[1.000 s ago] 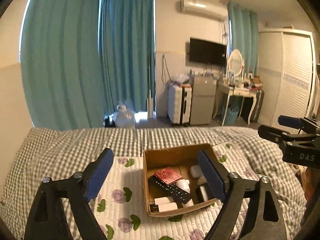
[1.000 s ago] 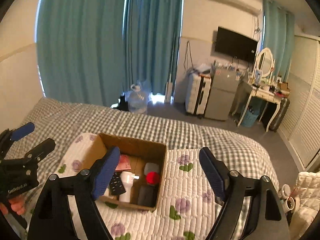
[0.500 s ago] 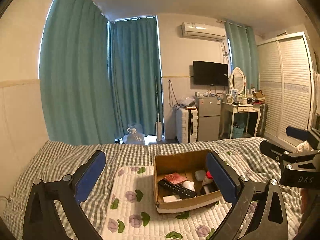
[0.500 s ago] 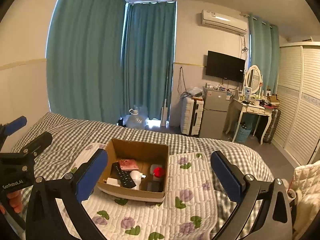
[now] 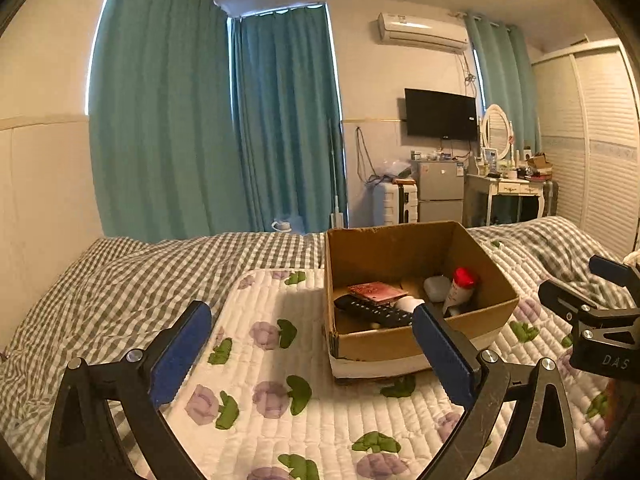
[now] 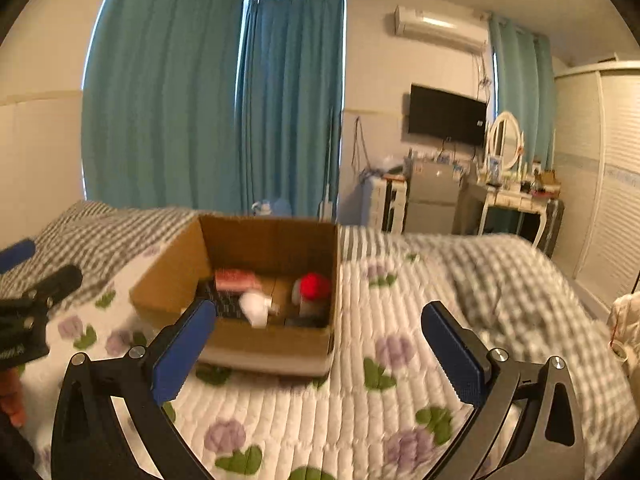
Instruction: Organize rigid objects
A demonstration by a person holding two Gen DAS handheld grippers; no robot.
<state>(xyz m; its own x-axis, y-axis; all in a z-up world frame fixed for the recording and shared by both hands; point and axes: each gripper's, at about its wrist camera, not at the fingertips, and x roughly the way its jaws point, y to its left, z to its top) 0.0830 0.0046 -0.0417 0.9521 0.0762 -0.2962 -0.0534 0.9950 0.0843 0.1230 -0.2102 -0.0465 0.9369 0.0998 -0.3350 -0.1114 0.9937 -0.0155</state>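
An open cardboard box [image 5: 492, 282] stands on a white quilted mat with purple flowers [image 5: 260, 316] on the bed. Inside lie a black remote [image 5: 372, 312], a red patterned booklet [image 5: 376, 291], a white case [image 5: 437, 286] and a bottle with a red cap [image 5: 464, 278]. My left gripper [image 5: 312, 346] is open and empty, low over the mat just in front of the box. My right gripper [image 6: 320, 346] is open and empty, in front of the box [image 6: 172, 280], and also shows at the right edge of the left wrist view [image 5: 592, 312].
The bed has a grey checked cover [image 5: 120, 280]. Beyond it stand teal curtains [image 5: 224, 128], a small fridge [image 5: 440, 192], a white suitcase [image 5: 396, 204], a dressing table with a mirror [image 5: 504, 188] and a white wardrobe [image 5: 600, 140].
Both grippers have dropped lower and come closer to the box, which now looks larger and is seen from a flatter angle. Both stay open and empty.
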